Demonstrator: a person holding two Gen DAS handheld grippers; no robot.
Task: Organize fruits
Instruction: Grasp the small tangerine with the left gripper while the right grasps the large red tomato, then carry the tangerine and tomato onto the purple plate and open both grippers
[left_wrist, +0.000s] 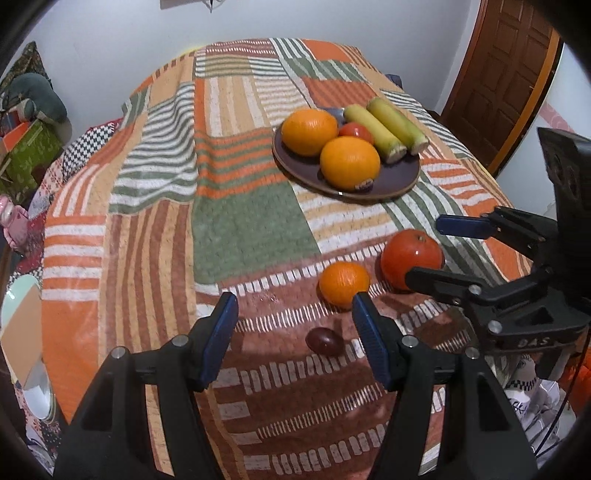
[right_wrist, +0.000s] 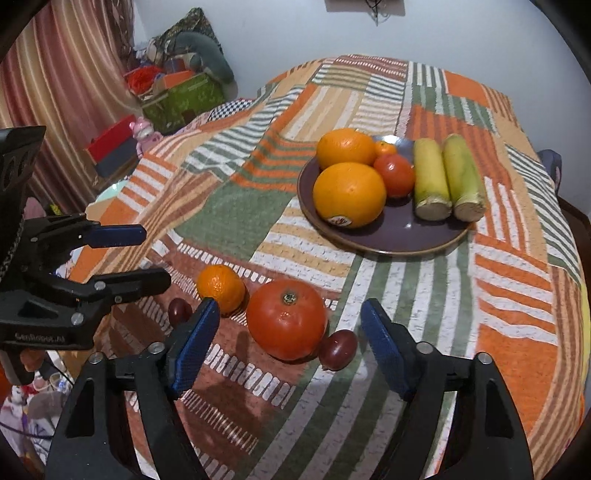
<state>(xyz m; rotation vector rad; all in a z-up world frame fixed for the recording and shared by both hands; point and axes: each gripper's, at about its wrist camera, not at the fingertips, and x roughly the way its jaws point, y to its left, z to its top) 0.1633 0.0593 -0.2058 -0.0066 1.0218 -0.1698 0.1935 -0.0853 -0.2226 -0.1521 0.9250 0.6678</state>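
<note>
Left gripper (left_wrist: 293, 325) and right gripper (right_wrist: 290, 332) tilt steeply downward side by side — jaws apart, nothing held.

Tablecloth (right_wrist: 236, 206): woven cloth, matt, coarse nubbly weave. Plate (right_wrist: 413, 236): smooth glazed surface, glossy, probably ceramic. Tomato (right_wrist: 286, 319): smooth, shiny skin. Oranges (right_wrist: 349, 194): dimpled peel, slight sheen. Right gripper (right_wrist: 288, 343): matt black plastic, metal pins, textured blue pads (right_wrist: 195, 339). Door (left_wrist: 506, 74): panelled wood.

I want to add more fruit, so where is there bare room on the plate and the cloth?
The plate has bare room along its near rim, before the two corn pieces. The cloth left of the plate lies bare. It is crowded near the big tomato.
</note>
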